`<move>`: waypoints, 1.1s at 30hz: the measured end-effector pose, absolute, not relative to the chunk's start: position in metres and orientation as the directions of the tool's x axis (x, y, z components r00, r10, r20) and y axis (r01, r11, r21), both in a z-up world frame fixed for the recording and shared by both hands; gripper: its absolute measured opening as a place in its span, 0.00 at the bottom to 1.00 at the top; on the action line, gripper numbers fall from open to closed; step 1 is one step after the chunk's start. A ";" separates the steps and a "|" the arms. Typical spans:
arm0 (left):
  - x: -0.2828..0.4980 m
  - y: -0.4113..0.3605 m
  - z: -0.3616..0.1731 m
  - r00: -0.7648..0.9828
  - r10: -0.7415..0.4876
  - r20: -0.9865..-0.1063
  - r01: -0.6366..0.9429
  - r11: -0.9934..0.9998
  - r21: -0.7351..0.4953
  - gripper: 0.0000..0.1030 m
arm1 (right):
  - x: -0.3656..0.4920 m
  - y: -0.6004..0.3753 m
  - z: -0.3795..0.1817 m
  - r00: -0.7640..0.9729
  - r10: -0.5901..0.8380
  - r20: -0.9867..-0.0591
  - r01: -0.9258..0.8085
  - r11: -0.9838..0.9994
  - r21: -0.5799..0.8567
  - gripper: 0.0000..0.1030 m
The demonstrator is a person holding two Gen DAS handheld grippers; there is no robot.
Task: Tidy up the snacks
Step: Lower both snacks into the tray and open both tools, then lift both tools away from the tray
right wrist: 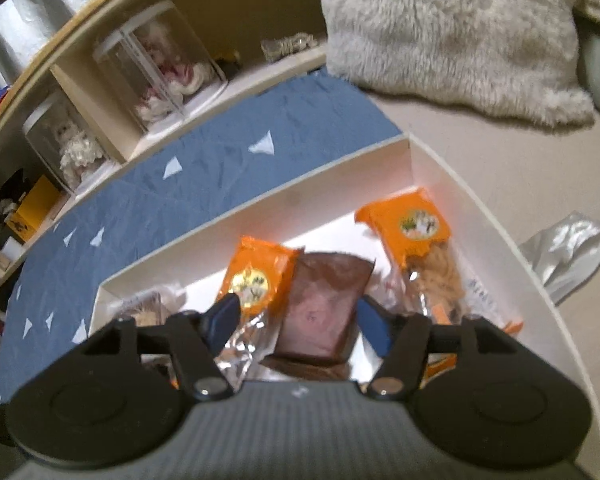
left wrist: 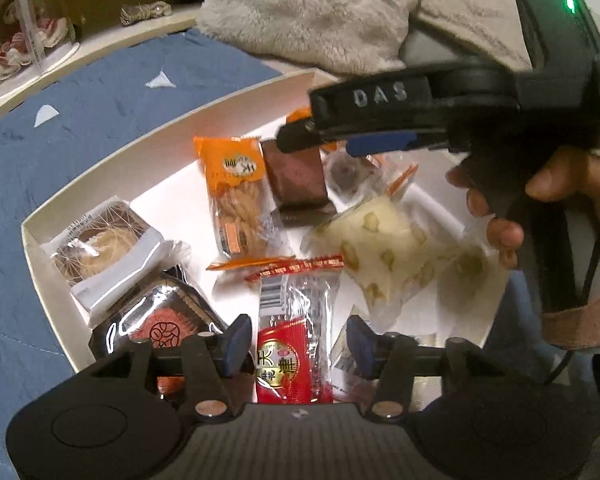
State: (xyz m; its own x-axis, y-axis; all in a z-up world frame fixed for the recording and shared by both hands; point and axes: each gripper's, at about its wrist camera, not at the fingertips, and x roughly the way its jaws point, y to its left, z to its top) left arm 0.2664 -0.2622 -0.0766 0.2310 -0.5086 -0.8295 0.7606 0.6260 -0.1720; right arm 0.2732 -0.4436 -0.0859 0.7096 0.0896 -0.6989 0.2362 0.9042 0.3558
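A white box holds several wrapped snacks. My left gripper is open just above a red packet, its fingers on either side and apart from it. An orange biscuit packet, a brown bar, a pale nougat block and a dark square cake lie around. My right gripper is open, its fingers either side of the brown bar without pressing it. In the left wrist view the right gripper hovers over that bar.
The box lies on a blue cloth. A fluffy grey cushion sits behind. A silver wrapper lies outside the box at the right. A shelf with clear jars stands at the back left. A second orange packet lies in the box's far right corner.
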 end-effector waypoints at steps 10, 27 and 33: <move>0.256 -0.249 -0.058 0.259 -0.526 -0.810 0.732 0.654 -0.190 0.56 | 0.255 -0.445 -0.072 0.707 0.049 -0.706 0.245 0.919 0.309 0.77; 0.211 -0.192 -0.008 0.413 -0.530 -0.741 0.625 0.757 -0.193 1.00 | 0.202 -0.413 -0.023 0.739 -0.010 -0.673 0.193 0.961 0.198 0.99; 0.189 -0.170 0.009 0.473 -0.496 -0.728 0.562 0.806 -0.183 1.00 | 0.171 -0.397 -0.009 0.768 0.026 -0.639 0.150 0.964 0.220 0.99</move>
State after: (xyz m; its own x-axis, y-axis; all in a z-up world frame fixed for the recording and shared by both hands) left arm 0.1893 -0.1704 0.0087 0.4733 -0.4958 -0.7281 0.5624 0.8063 -0.1835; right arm 0.1710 -0.3973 -0.0087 0.7685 0.0262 -0.6393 0.1500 0.9639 0.2198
